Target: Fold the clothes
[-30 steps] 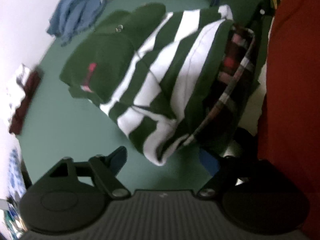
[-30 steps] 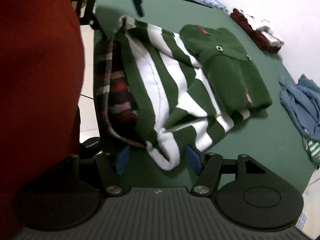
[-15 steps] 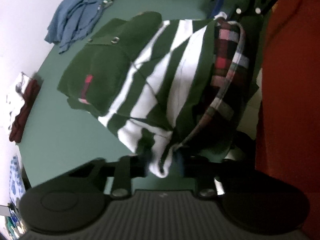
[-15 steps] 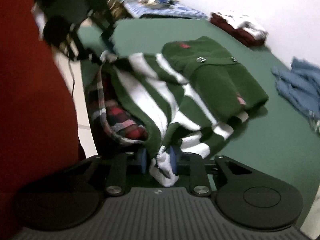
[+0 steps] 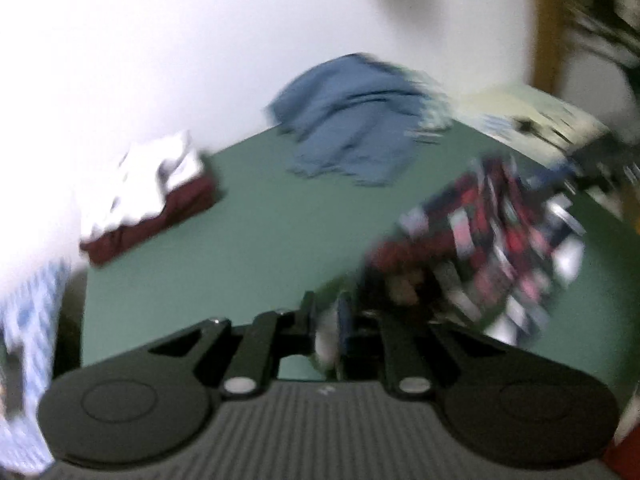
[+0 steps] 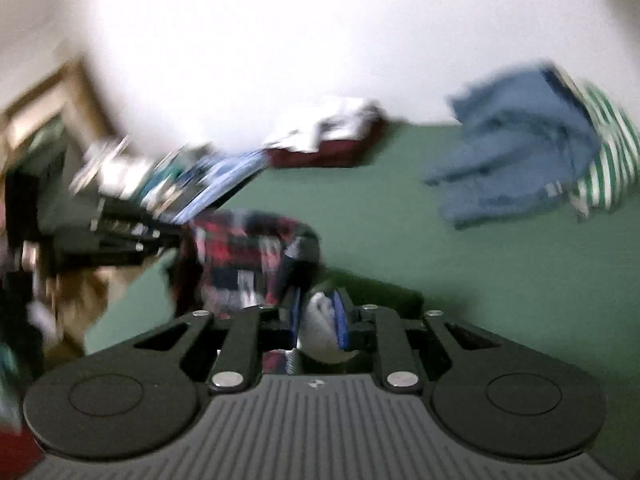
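both frames were badly smeared, so fine detail could not be read. the left gripper was pinched on a pale fold of the jacket, whose red, white and dark checked lining hung off to the right of that gripper above the green table. the right gripper had its jaws closing, with a whitish bunch of the same jacket clamped between its blue pads; the checked lining billowed to the left of it. beyond the jacket, against the white wall, a rumpled blue garment lay on the table. a folded pile, dark red under white, sat at the table's far left edge, well apart from the blue garment. a green-and-white striped cloth lay touching the blue garment in the right wrist view.
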Tool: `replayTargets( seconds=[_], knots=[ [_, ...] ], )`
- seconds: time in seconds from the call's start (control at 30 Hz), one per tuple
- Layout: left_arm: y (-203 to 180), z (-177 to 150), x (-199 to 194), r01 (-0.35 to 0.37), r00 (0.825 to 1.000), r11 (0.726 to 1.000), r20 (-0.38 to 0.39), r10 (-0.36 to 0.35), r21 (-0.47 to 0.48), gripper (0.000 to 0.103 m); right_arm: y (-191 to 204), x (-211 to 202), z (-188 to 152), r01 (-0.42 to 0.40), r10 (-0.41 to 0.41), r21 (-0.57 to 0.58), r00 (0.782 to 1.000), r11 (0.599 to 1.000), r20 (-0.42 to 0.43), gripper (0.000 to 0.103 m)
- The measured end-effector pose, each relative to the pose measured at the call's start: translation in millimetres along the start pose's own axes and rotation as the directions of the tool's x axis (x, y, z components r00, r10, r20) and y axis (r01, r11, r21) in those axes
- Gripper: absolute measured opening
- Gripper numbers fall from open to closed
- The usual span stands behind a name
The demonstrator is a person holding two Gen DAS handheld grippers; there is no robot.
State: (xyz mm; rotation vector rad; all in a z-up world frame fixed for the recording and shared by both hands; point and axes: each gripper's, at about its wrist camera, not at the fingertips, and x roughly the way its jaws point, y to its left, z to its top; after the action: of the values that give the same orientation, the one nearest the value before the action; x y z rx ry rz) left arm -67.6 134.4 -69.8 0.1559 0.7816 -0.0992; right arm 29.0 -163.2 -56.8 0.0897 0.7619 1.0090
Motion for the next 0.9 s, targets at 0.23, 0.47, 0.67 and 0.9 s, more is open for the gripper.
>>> replayTargets(
  seconds=[0.23,0.47,0.67,0.9],
  knots=[
    [5.6,-25.3,68.3,-0.047,0.99,0.993,-0.136,0.032,-0.107,0.004,-21.2,44.9,-28.4,0.169,-0.164,0.147,0.985,0.974,-0.051,0.011],
    [34.8,-56.7,-4.9,-0.004,0.999,0.985,-0.032,-0.002,-0.17,0.031,-10.2,-41.7,-23.4,0.068,-0.082,0.148,0.992,0.987,0.091,0.066],
    [15.4,-71.9,-29.5,0.088,0.996,0.988,0.017,-0.086,-0.129,0.059,12.3,-3.9,-22.0,-0.004,-0.002,0.153,0.999,0.988,0.041,0.07],
    [17.3,-73.7,-23.1,0.175,0.985,0.964,0.032,-0.172,-0.198,0.059,25.1,33.9,-25.4,-0.045,0.053,0.108,0.996,0.993,-0.074,0.026]
  ],
)
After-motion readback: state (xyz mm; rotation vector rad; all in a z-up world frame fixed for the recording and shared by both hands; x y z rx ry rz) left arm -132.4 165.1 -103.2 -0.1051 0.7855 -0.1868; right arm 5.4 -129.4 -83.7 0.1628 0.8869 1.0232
